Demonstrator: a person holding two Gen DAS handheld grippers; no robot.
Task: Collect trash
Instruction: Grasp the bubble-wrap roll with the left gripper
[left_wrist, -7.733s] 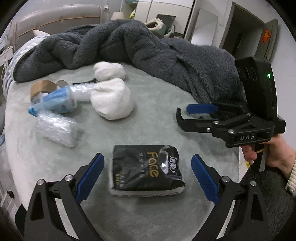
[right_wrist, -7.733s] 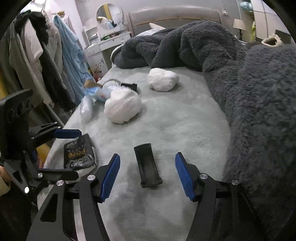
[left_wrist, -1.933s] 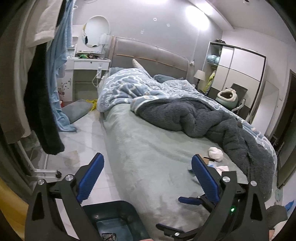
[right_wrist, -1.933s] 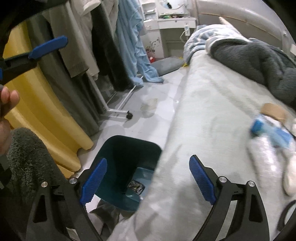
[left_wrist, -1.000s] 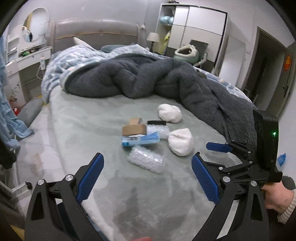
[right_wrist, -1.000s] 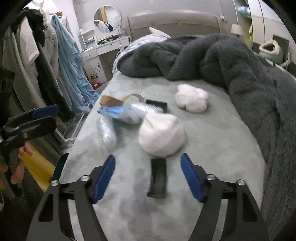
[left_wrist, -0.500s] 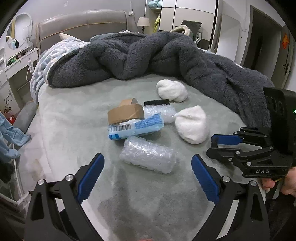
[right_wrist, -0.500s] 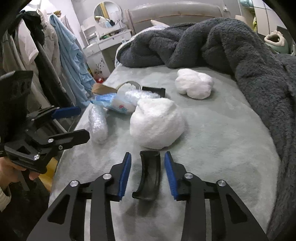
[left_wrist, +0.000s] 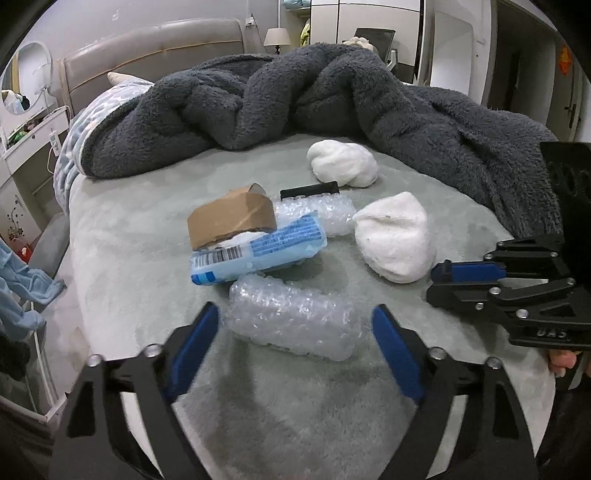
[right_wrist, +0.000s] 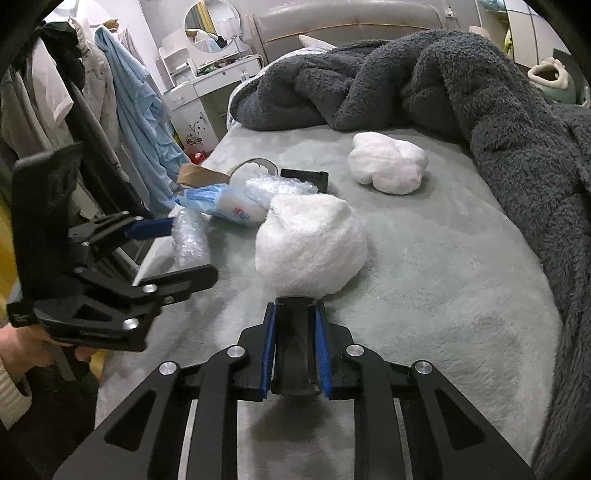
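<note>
The right gripper has its fingers closed on a black curved plastic piece, held just above the grey-green bed in front of a white fluffy wad. The left gripper has its fingers spread wide on either side of a bubble-wrap roll that lies on the bed, not touching it. Just behind that roll lie a blue plastic packet, a brown cardboard tape roll, a second bubble-wrap roll and a small black piece, all bunched together. A second white wad sits farther back, near the dark grey blanket.
</note>
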